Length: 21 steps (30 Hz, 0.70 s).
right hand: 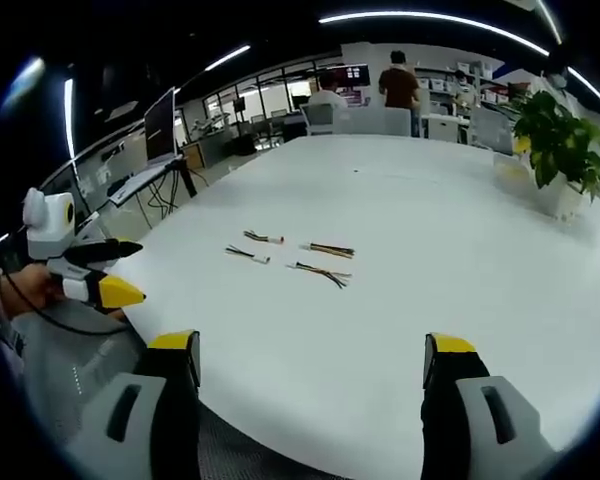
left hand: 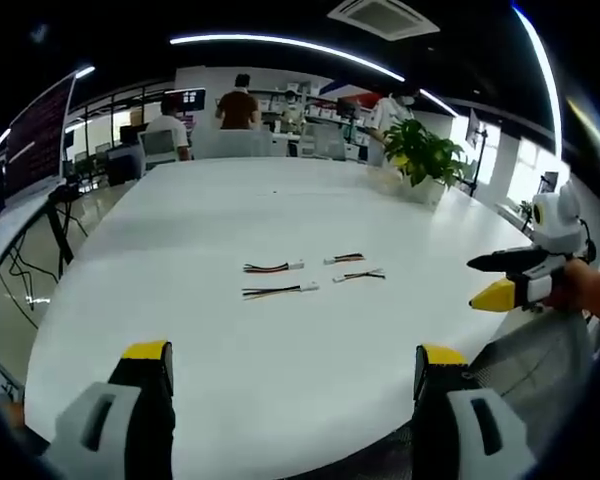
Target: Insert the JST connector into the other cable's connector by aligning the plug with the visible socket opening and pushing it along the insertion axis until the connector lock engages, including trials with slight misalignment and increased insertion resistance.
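On the worktop [left hand: 280, 330] ahead, four cables [left hand: 310, 275] lie crosswise, well apart from both open, empty grippers [left hand: 290, 365] [right hand: 310, 365].

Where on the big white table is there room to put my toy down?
Bare table lies between the four small cables and the near edge by the left hand-held gripper. More bare top stretches from the cables to the potted plant at the far end. The only crowded spot is the middle, where the cables lie close together.
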### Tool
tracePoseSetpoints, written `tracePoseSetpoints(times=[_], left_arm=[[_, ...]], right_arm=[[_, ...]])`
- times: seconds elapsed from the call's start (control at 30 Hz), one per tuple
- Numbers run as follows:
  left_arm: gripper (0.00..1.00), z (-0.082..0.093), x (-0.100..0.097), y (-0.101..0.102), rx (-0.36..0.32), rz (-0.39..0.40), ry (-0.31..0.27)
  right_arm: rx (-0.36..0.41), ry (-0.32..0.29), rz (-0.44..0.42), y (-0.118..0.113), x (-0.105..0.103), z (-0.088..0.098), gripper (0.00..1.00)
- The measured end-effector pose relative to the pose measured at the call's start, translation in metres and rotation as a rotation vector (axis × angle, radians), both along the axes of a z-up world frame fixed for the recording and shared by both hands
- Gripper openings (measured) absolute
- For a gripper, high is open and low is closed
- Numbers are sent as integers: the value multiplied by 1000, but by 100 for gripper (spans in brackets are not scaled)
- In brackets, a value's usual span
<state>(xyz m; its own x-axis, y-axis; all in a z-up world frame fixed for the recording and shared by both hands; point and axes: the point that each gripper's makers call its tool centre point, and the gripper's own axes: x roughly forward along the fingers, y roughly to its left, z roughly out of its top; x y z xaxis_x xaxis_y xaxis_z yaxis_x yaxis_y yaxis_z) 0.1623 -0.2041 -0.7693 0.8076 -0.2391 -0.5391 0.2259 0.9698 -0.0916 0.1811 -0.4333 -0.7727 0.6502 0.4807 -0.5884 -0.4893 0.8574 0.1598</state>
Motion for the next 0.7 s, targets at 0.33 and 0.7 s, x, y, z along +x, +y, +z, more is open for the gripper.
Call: tracePoseSetpoints(times=[0.33, 0.7], left_arm=[[99, -1, -1, 1, 125, -38, -12], [99, 0, 1, 9, 101, 1, -17]], right_arm=[[-29, 29, 41, 6, -6, -8, 90], [-27, 66, 30, 5, -7, -15, 89]])
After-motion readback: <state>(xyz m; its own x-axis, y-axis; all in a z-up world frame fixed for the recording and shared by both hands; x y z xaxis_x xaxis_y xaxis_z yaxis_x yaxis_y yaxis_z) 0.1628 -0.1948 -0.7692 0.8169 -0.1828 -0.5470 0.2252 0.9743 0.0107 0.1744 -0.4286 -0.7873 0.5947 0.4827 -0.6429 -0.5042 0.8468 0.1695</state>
